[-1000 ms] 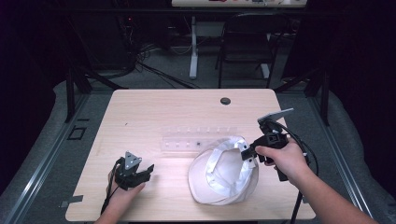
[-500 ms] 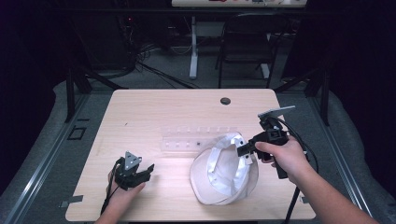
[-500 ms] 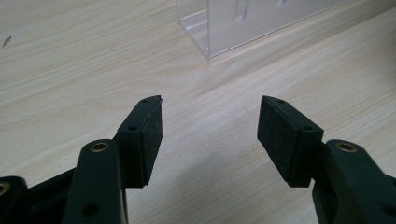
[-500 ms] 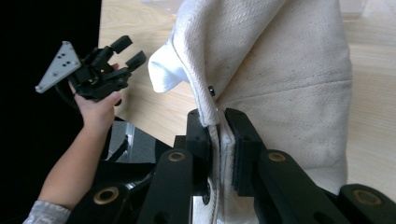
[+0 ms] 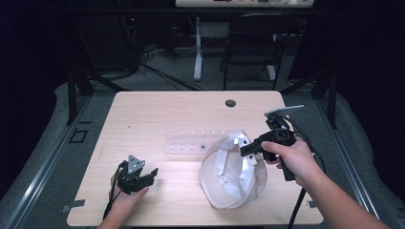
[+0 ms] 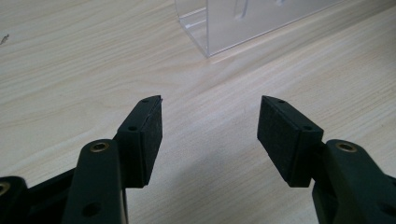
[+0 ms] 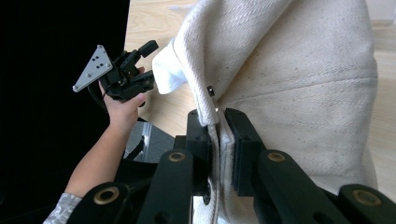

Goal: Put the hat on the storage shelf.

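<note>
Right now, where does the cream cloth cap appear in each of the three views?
High view: the cap lies lower centre-right on the table, its rim pinched by the right gripper.
Left gripper view: not in it.
Right gripper view: the cap covers the centre and right.
Shared landmark: the left gripper, low left in the high view, upper left here.

dark room, chair (image 5: 252, 45) behind wooden table (image 5: 157, 114).

High view overhead; gripper views close, along jaws
</note>
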Action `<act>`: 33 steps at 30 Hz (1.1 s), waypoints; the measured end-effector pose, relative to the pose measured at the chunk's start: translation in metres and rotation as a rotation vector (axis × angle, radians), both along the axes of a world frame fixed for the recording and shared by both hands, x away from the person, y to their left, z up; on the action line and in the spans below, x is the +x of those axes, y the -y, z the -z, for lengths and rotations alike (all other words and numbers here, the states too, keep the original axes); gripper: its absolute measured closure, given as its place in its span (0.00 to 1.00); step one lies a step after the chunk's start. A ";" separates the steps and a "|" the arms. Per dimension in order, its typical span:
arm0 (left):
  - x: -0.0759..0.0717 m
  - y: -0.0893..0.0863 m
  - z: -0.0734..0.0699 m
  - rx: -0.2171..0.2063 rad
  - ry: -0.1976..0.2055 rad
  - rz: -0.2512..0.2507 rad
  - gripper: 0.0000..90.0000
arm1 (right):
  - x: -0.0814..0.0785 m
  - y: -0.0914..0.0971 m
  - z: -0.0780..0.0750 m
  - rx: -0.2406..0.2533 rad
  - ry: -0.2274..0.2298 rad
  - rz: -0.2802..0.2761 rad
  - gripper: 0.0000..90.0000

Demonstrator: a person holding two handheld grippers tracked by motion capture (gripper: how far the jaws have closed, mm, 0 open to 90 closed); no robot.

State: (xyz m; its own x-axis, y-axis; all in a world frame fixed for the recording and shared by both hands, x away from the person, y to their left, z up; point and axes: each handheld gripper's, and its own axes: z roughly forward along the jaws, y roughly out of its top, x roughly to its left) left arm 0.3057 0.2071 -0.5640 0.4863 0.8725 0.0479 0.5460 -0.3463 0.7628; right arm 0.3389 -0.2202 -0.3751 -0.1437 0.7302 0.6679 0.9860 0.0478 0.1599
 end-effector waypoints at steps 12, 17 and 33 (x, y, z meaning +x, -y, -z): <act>-0.001 0.001 0.000 0.004 0.002 0.005 0.45 | -0.001 0.001 -0.015 -0.002 0.058 0.013 0.90; -0.002 0.003 -0.001 0.001 0.009 0.008 0.45 | 0.002 0.006 -0.024 0.004 0.075 0.013 0.90; -0.005 0.004 -0.005 -0.054 0.013 0.000 0.39 | 0.013 0.008 -0.040 0.042 0.117 0.048 0.90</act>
State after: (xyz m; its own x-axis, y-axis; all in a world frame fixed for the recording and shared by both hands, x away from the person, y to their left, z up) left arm 0.3007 0.2027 -0.5586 0.4860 0.8739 0.0069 0.5357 -0.3041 0.7878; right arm 0.3515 -0.2280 -0.3351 -0.1879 0.7100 0.6787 0.9614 -0.0085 0.2750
